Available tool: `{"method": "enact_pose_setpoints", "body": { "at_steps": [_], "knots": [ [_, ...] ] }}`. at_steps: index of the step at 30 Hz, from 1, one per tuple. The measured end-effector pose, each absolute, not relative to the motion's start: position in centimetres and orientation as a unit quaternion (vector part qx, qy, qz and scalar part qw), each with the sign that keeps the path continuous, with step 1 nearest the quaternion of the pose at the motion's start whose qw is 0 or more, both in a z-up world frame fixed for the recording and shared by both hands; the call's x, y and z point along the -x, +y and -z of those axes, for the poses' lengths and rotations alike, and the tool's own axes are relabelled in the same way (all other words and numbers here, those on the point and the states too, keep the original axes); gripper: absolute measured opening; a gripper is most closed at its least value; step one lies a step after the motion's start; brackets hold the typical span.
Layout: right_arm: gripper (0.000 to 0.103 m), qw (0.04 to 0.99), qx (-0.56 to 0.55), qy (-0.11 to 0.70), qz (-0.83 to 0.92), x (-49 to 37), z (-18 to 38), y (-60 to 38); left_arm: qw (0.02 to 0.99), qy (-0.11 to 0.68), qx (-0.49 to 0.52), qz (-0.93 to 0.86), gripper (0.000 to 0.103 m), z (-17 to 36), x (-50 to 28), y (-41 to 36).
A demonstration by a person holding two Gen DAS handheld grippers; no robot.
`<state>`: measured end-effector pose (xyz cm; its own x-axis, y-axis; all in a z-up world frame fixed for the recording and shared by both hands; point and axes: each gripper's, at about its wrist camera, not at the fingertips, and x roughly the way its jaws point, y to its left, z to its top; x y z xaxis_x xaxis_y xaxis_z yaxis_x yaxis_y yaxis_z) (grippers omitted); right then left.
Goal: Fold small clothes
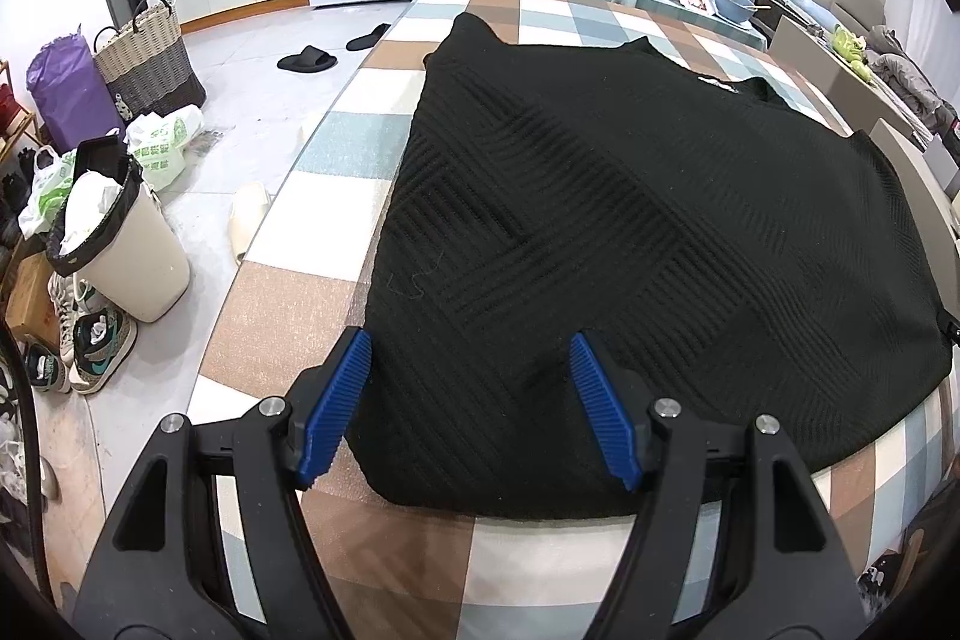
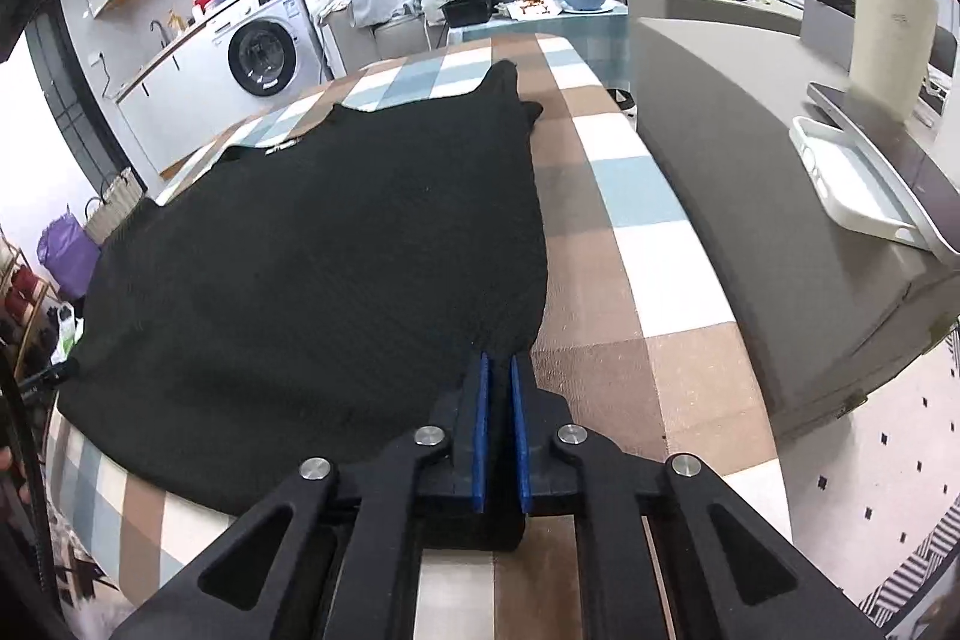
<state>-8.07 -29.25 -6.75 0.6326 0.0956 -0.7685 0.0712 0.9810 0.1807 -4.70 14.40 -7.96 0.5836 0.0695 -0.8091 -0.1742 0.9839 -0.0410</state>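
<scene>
Sweater (image 2: 330, 250), black ribbed knit, caught at its near right hem corner by the right tongs (image 2: 498, 357). Blue pads shut almost flat together, with the knit drawn to a point between them. Left tongs (image 1: 469, 340) stood wide open, straddling the near left corner, one pad at the side edge and the other over the knit; gripped nothing. Could not tell through the fisheye whether those pad tips touched the fabric or hung just above it.

Further out, lay spread flat and single across the checked counter (image 1: 336, 142), neckline and its pale label toward the far end, shoulders reaching the far side. Near hem sat close to the counter's near edge. Showed no fold anywhere as yet.

Judged as the opening of the first fold: one hem corner taken, the other waiting. Called next for closing the left tongs on the matching spot of the left corner, deep enough to take both layers. Then called for raising both corners together and carrying the hem level toward the neckline, so that the crease would run straight. Wanted an even pull, since a loose knit would probably sag between the two grips and skew.
</scene>
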Motion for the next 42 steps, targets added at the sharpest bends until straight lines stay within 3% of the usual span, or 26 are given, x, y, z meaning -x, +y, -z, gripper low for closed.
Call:
{"method": "enact_pose_setpoints", "body": {
  "at_steps": [7, 9, 14, 16, 18, 25, 27, 34, 39, 42],
  "knots": [
    [0.015, 0.895, -0.114, 0.431, -0.009, 8.3, 6.7, -30.1, 0.891, 0.446, 0.060, -0.067, 0.067, 7.7, 4.8, 14.4],
    [0.021, 0.889, -0.135, 0.437, -0.018, 8.3, 7.0, -30.5, 0.891, 0.446, 0.060, -0.066, 0.067, 7.7, 4.8, 14.3],
    [0.022, 0.885, -0.159, 0.437, -0.035, 8.7, 7.2, -30.7, 0.890, 0.447, 0.060, -0.065, 0.067, 7.7, 4.8, 14.2],
    [0.019, 0.886, -0.158, 0.433, -0.043, 8.8, 7.2, -30.4, 0.890, 0.448, 0.058, -0.065, 0.067, 7.7, 4.8, 14.1],
    [0.008, 0.892, -0.155, 0.421, -0.054, 9.1, 6.7, -30.1, 0.890, 0.447, 0.059, -0.064, 0.067, 7.7, 4.8, 14.1],
    [0.005, 0.892, -0.105, 0.439, -0.020, 8.9, 7.0, -29.3, 0.891, 0.445, 0.058, -0.065, 0.067, 7.5, 4.9, 14.0],
    [0.013, 0.895, -0.092, 0.437, -0.007, 8.9, 6.7, -29.2, 0.892, 0.443, 0.060, -0.066, 0.067, 7.4, 5.0, 14.1],
    [0.022, 0.904, -0.124, 0.408, -0.020, 9.0, 5.1, -29.4, 0.903, 0.420, 0.069, -0.061, 0.067, 5.7, 6.1, 14.0],
    [0.037, 0.908, -0.127, 0.392, -0.080, 7.9, 4.2, -25.4, 0.907, 0.412, 0.074, -0.038, 0.067, 5.4, 6.7, 12.5],
    [0.038, 0.899, -0.125, 0.406, -0.109, 6.9, 4.8, -22.4, 0.904, 0.419, 0.080, -0.021, 0.067, 6.3, 6.3, 11.5]
  ]
}}
